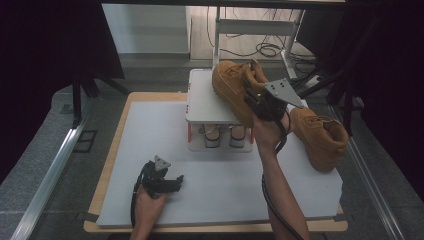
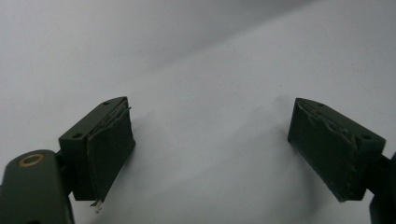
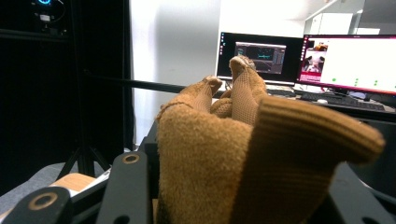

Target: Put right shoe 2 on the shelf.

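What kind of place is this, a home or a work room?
Most likely a lab or recording workspace, not a home: black curtains flank the table, cables lie on the floor behind it, and computer monitors stand beyond the tan boot held in the right gripper.

- High view is dim, its left and right sides nearly black.
- Left gripper view is soft, with faint shadows on the white mat [image 2: 210,93].
- Monitors [image 3: 348,63] glow brightly at upper right.

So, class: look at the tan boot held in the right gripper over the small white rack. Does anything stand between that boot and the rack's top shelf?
Nothing visible does. The right gripper grips the tan boot by its collar above the top shelf, whose bare surface carries nothing. The second boot sits apart on the mat to the right, and the left gripper rests open near the front.
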